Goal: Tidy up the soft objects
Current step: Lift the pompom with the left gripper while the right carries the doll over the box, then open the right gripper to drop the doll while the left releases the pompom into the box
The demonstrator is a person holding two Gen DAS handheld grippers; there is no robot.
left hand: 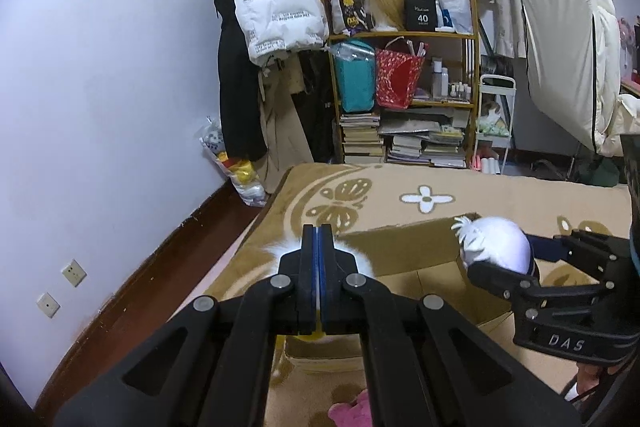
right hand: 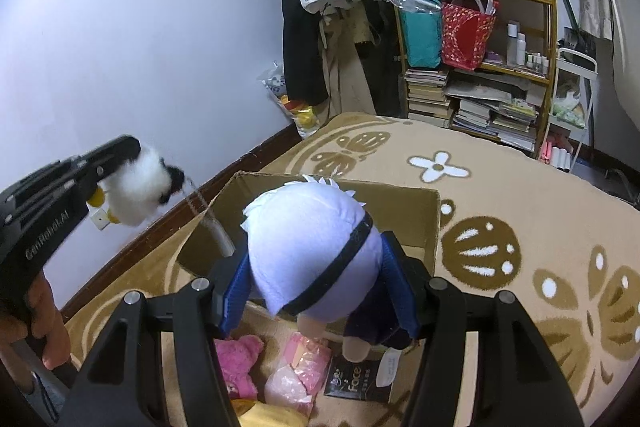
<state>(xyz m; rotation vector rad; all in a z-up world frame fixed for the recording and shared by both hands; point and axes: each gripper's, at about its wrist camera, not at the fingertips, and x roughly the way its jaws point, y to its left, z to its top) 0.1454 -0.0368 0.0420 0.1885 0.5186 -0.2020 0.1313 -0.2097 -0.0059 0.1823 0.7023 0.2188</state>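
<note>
Cardboard box [right hand: 400,211] sits open on the bed, directly below both tools. Right tool [right hand: 316,291] pinches the white-haired plush doll [right hand: 308,243] above the box. Left tool [left hand: 317,251], pressed together, pinches a fluffy white plush [right hand: 138,187] hanging beneath its tips.

I count two grippers: my left gripper [right hand: 132,151] and my right gripper [right hand: 316,291]. I see two plush toys held aloft: one white fluffy toy [right hand: 140,195] and one white-haired doll [right hand: 308,243]. One cardboard box [right hand: 424,223] sits on one patterned blanket [right hand: 520,195]. Inside it I make out one pink plush [right hand: 236,363], one pink plastic bag [right hand: 296,371], possibly more, and one black packet [right hand: 352,379].
</note>
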